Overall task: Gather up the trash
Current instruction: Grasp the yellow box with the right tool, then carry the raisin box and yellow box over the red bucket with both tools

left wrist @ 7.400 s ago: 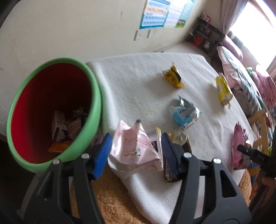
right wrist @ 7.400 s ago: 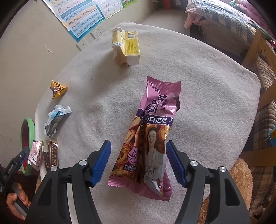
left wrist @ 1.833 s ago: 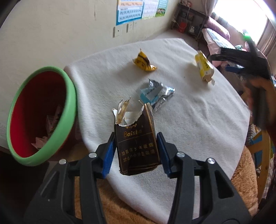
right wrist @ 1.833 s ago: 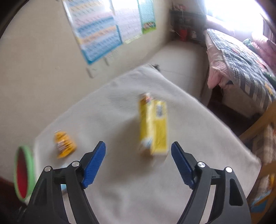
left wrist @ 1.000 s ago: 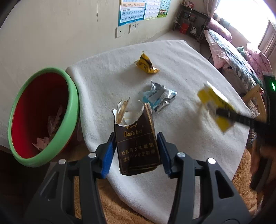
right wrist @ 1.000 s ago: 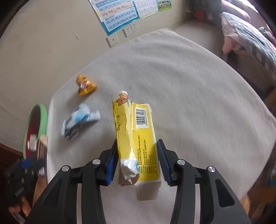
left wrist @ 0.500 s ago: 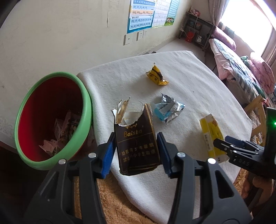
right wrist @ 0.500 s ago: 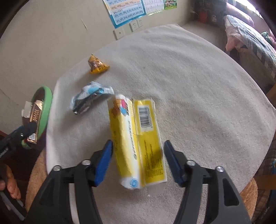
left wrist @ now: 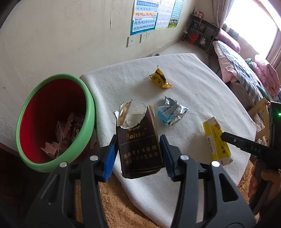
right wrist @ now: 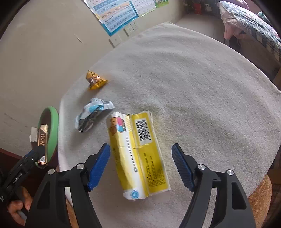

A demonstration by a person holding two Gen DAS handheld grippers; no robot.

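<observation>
My left gripper (left wrist: 137, 154) is shut on a torn dark brown cigarette pack (left wrist: 138, 142), held above the table's near edge, right of the green-rimmed red bin (left wrist: 52, 121). The pack also shows in the right wrist view (right wrist: 41, 138). My right gripper (right wrist: 141, 166) is open, its jaws either side of a flattened yellow carton (right wrist: 138, 154) that lies on the white tablecloth (right wrist: 202, 87). The carton also shows in the left wrist view (left wrist: 216, 140). A crumpled blue-silver wrapper (left wrist: 171, 112) and a yellow snack wrapper (left wrist: 159, 79) lie further back.
The bin holds several pieces of trash and stands off the table's left edge. A wall with posters (left wrist: 151, 15) is behind. A bed (left wrist: 245, 70) and wooden chair (left wrist: 261, 112) are to the right. Brown carpet (left wrist: 119, 207) lies below.
My right gripper has opened wider around the yellow carton, which now lies released on the cloth. My left gripper still holds the cigarette pack and has shifted slightly toward the bin.
</observation>
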